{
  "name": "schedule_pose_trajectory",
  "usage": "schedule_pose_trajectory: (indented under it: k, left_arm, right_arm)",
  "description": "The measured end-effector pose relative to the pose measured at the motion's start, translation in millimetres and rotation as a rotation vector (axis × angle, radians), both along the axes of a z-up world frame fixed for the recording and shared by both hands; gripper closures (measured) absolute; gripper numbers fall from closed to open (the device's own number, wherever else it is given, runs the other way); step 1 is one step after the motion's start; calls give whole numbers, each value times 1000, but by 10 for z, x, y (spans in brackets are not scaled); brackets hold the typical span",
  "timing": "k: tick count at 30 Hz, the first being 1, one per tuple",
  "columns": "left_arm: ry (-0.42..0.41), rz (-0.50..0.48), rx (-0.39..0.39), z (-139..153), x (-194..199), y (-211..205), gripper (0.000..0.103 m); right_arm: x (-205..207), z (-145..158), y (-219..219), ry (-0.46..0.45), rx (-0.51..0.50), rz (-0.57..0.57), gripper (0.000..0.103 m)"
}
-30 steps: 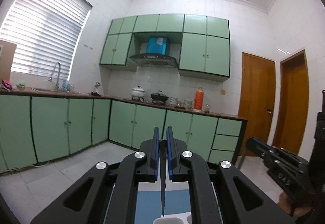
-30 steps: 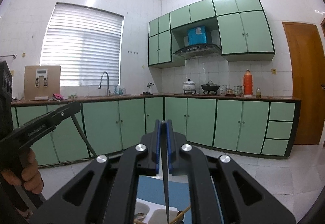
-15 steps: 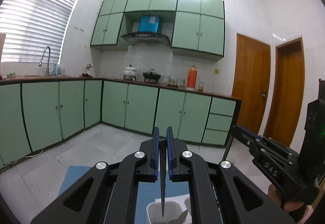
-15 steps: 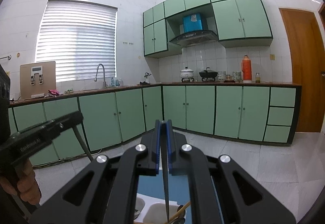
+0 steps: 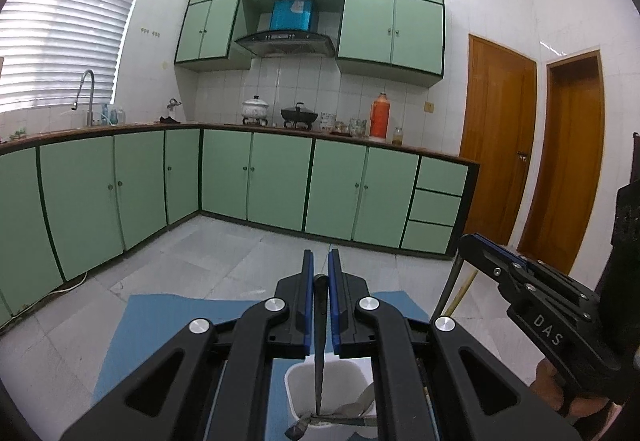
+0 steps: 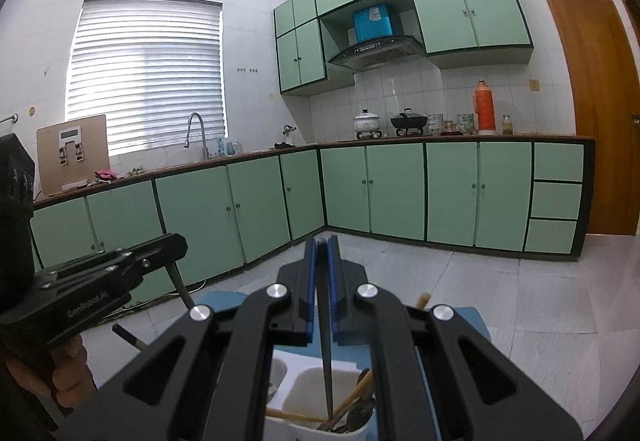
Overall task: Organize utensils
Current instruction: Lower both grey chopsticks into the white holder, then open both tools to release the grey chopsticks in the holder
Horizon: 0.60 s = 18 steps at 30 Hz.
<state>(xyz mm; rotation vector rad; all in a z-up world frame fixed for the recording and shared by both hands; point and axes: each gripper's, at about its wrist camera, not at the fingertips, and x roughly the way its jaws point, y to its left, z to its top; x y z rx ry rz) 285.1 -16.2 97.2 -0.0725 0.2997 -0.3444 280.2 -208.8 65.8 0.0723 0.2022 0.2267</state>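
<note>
In the left wrist view my left gripper (image 5: 320, 257) is shut on a dark slim utensil (image 5: 319, 361) that hangs point down into a white holder (image 5: 298, 381). A metal utensil (image 5: 344, 417) lies in that compartment. In the right wrist view my right gripper (image 6: 321, 241) is shut on another dark slim utensil (image 6: 327, 373), which hangs into a compartment of the white holder (image 6: 308, 377) beside wooden chopsticks (image 6: 358, 387). Each gripper shows at the edge of the other's view: the right gripper (image 5: 468, 243) and the left gripper (image 6: 176, 241).
The holder stands on a blue mat (image 5: 160, 325) on a pale tiled surface. Green cabinets (image 5: 280, 177) line the far walls, with pots and an orange flask (image 5: 379, 115) on the counter. Wooden doors (image 5: 496, 137) are at the right. A person's hand (image 6: 68, 373) holds the left gripper.
Both grippers have sunk with their utensils and tipped downward. The white holder and blue mat have come further into view, and the utensil tips now reach down inside the compartments.
</note>
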Motion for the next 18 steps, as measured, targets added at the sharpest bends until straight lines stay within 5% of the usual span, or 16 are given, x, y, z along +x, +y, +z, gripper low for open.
schedule_pose_trajectory:
  k: [9, 14, 18]
  left_arm:
    - [12, 10, 19, -91, -33, -31, 93]
    - [14, 25, 15, -90, -36, -18, 78]
    - [9, 43, -4, -55, -65, 37, 63]
  right_arm:
    - [-45, -173, -37, 23, 12, -21, 98]
    - [-76, -195, -77, 33, 19, -37, 96]
    - [-142, -167, -121, 17, 23, -53, 81]
